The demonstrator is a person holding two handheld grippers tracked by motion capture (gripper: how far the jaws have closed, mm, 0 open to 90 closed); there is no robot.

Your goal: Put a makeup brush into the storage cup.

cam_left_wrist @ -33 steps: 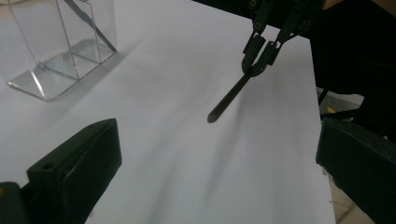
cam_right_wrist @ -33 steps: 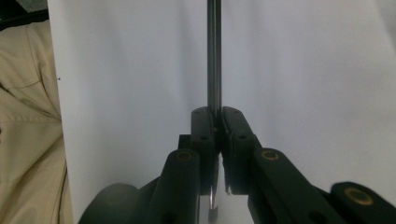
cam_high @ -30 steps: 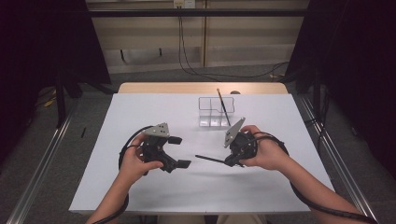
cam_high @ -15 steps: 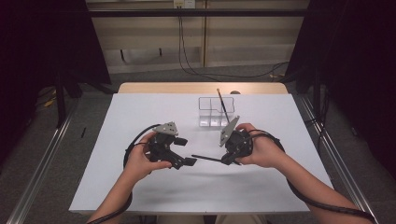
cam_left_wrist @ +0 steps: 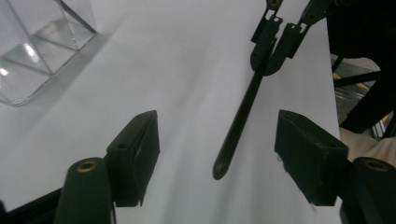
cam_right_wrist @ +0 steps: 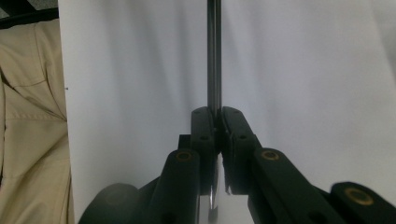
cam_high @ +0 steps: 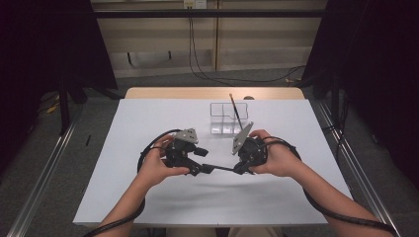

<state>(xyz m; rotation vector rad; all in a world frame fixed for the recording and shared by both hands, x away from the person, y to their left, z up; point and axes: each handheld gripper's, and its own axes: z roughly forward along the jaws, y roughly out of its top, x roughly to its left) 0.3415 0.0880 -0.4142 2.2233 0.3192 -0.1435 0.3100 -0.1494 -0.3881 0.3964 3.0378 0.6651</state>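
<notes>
A thin black rod (cam_right_wrist: 214,56) is pinched by the right gripper (cam_right_wrist: 217,122); its free end is flanked (untouched) by the closing left gripper (cam_left_wrist: 217,156).

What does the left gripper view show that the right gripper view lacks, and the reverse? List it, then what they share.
Left gripper view: the clear box at upper left, and the left claw, whose jaws have just been closing, standing apart on either side of the dark stick's free end without touching it.
Right gripper view: beige clothing at the left edge, and the right claw from behind, shut on the stick.
Both: the dark stick and the white table.
</notes>
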